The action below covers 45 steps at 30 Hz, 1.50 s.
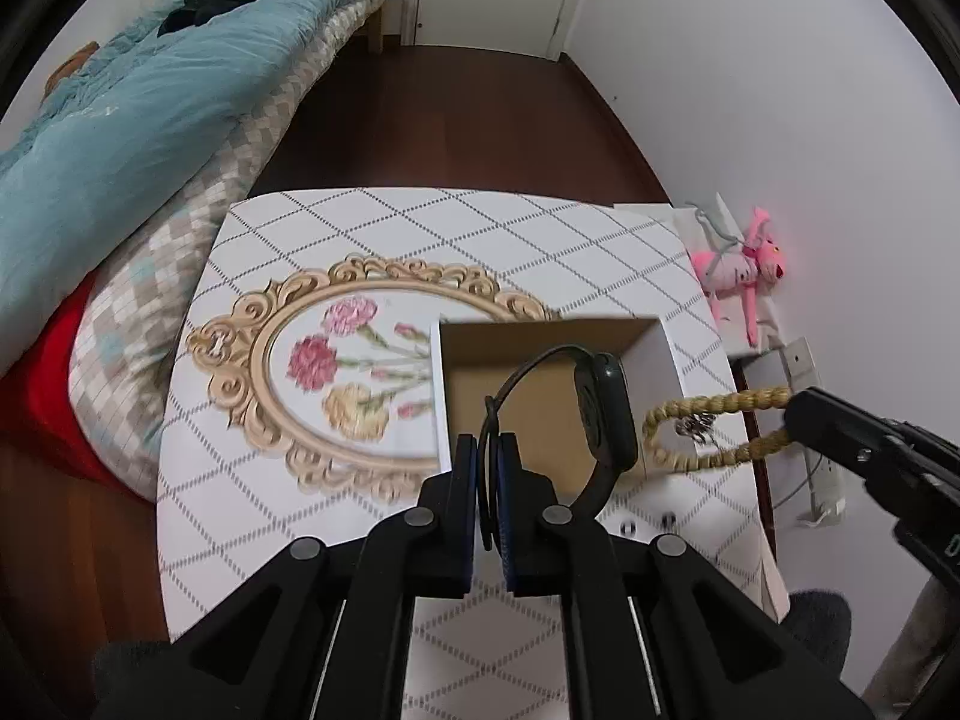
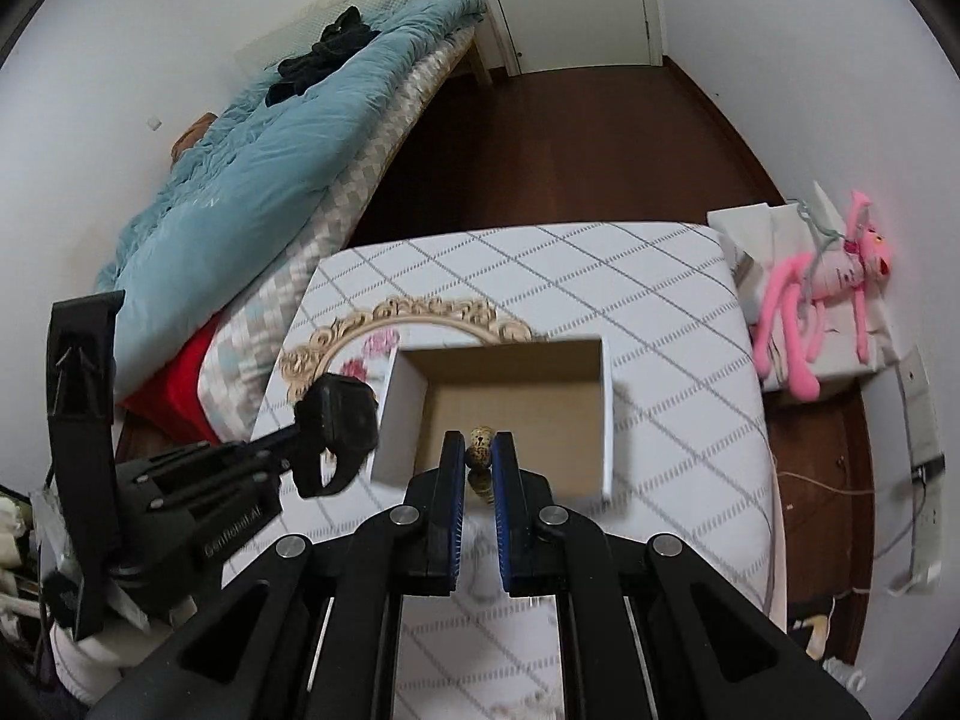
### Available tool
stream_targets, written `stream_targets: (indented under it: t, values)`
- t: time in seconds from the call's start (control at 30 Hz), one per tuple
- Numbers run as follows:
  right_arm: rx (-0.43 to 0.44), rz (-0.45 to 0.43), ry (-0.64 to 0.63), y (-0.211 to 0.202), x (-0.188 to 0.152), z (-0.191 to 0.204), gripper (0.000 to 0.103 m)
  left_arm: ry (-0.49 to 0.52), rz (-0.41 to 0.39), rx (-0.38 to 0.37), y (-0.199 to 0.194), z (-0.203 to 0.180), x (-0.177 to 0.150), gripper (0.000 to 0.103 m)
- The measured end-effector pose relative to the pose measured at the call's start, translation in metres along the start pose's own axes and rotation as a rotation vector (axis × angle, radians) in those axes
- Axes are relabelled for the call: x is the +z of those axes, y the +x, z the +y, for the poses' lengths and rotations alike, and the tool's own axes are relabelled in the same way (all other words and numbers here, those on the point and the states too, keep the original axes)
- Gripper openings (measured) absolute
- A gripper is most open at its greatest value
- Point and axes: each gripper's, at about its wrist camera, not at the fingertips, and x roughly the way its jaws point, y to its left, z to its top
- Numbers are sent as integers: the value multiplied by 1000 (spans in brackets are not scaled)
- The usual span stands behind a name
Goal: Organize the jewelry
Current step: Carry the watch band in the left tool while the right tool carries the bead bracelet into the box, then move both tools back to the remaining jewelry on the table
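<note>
Two pieces of jewelry hang over an open cardboard box (image 1: pixel 654 354) near the centre of both views. Our left gripper (image 1: pixel 487 450) is pinched tight on the thin strap of a black smartwatch (image 1: pixel 606 414); its rounded rectangular face sits lower centre in the left view, above the box's brown floor. Our right gripper (image 2: pixel 480 450) is clamped narrowly on a beaded bracelet (image 2: pixel 482 439) of speckled tan beads. In the right view we see only two or three beads between the blue pads; the rest drops out of sight behind the fingers. In the left view the same bracelet (image 1: pixel 708 426) shows as a long loop at right, with a small metal charm, too blurred to make out, dangling inside it. The right gripper's body is cut off at that frame's right edge.

The box has white outer walls and a plain brown inside. It rests on a tablecloth (image 1: pixel 540 234) that is white with a grey dashed diamond grid, printed with an ornate gold oval frame (image 1: pixel 252 324) holding pink, red and yellow flowers, partly covered by the box.

Beyond lies dark wooden floor (image 2: pixel 570 138). At upper left a bed carries a rumpled teal quilt (image 2: pixel 264 180) with dark clothing (image 2: pixel 324 54) on it. At right, a pink plush toy (image 2: pixel 810 312) lies against the white wall.
</note>
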Motion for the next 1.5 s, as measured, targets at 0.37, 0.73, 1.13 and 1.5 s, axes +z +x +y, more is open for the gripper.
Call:
stream_targets:
  t: [0.37, 0.73, 1.13, 1.5]
  values:
    - [43, 141, 68, 87, 29, -24, 10, -38, 149, -64, 59, 4, 36, 14]
    - [-196, 160, -17, 90, 3, -34, 65, 17, 29, 115, 39, -2, 27, 72]
    - [-386, 123, -82, 101, -26, -41, 100, 5, -14, 226, 52, 5, -15, 103]
    - [-388, 39, -64, 65, -35, -34, 100, -21, -87, 234, 22, -5, -27, 103]
